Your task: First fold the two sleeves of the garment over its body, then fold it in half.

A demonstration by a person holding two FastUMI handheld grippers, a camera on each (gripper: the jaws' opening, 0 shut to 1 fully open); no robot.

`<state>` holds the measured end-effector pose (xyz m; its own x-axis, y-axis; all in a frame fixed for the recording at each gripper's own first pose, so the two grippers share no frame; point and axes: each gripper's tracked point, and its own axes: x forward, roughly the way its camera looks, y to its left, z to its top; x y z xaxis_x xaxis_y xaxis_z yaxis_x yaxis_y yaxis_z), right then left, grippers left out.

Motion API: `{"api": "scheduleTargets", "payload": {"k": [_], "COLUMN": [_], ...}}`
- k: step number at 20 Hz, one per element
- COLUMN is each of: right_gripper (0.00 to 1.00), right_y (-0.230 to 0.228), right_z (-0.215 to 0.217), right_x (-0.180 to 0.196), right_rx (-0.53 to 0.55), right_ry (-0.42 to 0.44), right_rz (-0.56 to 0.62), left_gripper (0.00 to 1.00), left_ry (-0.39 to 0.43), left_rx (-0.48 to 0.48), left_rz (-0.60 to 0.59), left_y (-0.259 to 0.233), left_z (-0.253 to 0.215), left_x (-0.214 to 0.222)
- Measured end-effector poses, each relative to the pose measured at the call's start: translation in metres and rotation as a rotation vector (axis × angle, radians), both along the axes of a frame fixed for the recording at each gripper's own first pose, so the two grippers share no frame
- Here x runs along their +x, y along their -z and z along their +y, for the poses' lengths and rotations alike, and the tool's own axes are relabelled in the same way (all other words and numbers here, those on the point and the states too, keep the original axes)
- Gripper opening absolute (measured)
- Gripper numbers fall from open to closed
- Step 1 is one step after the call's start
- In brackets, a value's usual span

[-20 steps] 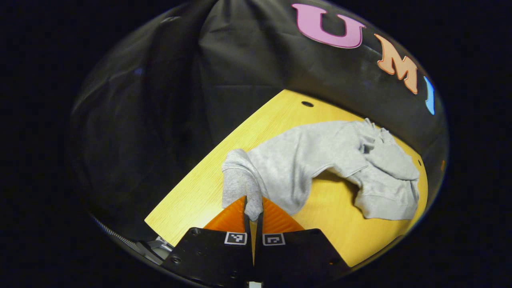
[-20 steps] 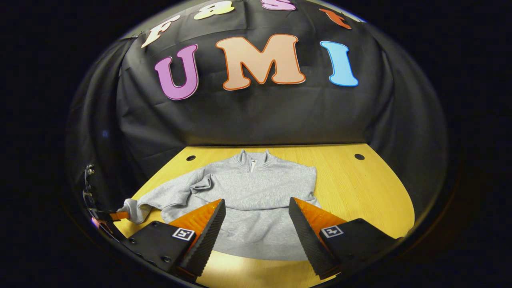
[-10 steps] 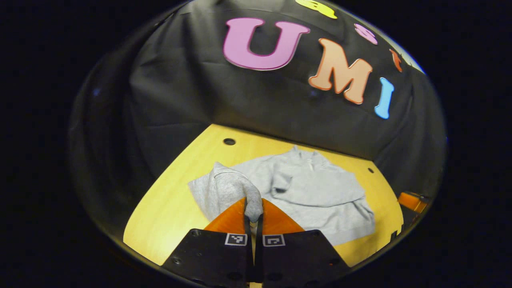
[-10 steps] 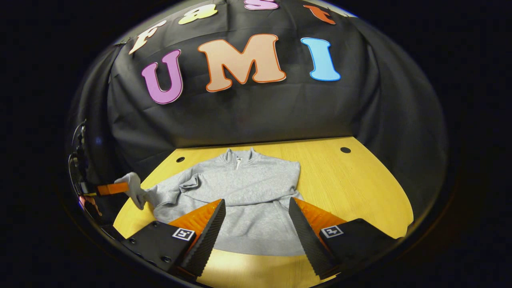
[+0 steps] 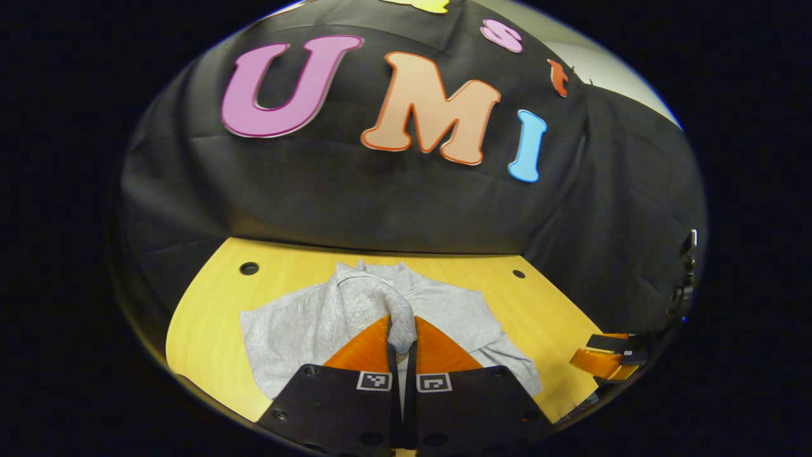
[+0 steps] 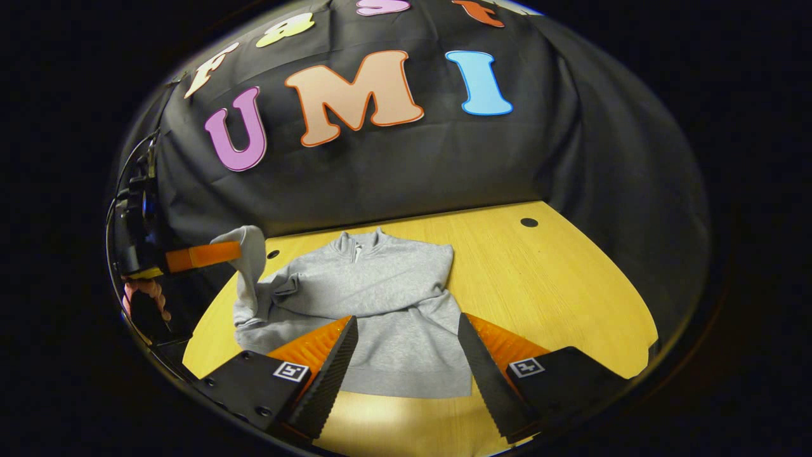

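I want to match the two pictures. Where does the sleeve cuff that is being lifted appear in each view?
Left gripper view: sleeve cuff at bottom centre, pinched in the left gripper.
Right gripper view: cuff at left, raised above the table.
Shared landmark: sweatshirt collar.

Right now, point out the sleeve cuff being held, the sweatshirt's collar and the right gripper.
sleeve cuff (image 5: 401, 330), left gripper view, on the fabric pinched between the fingers.
sweatshirt's collar (image 6: 358, 241), right gripper view, on the stand-up neck by the zip.
right gripper (image 6: 406, 355), right gripper view, midway between its open fingertips.
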<state>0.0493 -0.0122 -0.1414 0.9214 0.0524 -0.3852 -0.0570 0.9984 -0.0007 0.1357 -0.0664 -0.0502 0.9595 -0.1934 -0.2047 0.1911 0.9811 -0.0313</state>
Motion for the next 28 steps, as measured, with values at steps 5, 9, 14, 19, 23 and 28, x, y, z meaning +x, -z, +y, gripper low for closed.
{"api": "scheduleTargets", "payload": {"k": [5, 9, 14, 19, 23, 28], "right_gripper": [0.98, 0.98, 0.98, 0.98, 0.95, 0.95], "right_y": [0.007, 0.014, 0.02, 0.027, 0.037, 0.045], "right_z": [-0.019, -0.036, -0.052, -0.068, -0.078, -0.087], "right_x": [0.013, 0.017, 0.026, 0.027, 0.027, 0.025], "right_rx": [0.012, 0.026, 0.051, 0.062, 0.062, 0.062], "right_ry": [0.021, 0.026, 0.035, 0.05, 0.06, 0.075], "right_rz": [0.025, 0.04, 0.056, 0.063, 0.076, 0.084], "left_gripper": [0.0, 0.0, 0.0, 0.0, 0.0, 0.09], "left_ry": [0.108, 0.163, 0.229, 0.246, 0.236, 0.233], "left_rx": [0.002, 0.018, 0.046, 0.052, 0.079, 0.065], "left_rz": [0.01, 0.015, 0.014, 0.048, 0.088, 0.102], "left_y": [0.001, 0.006, 0.014, 0.047, 0.08, 0.098], "left_z": [-0.07, -0.118, -0.174, -0.206, -0.208, -0.208], "left_x": [0.036, 0.06, 0.093, 0.128, 0.153, 0.165]}}
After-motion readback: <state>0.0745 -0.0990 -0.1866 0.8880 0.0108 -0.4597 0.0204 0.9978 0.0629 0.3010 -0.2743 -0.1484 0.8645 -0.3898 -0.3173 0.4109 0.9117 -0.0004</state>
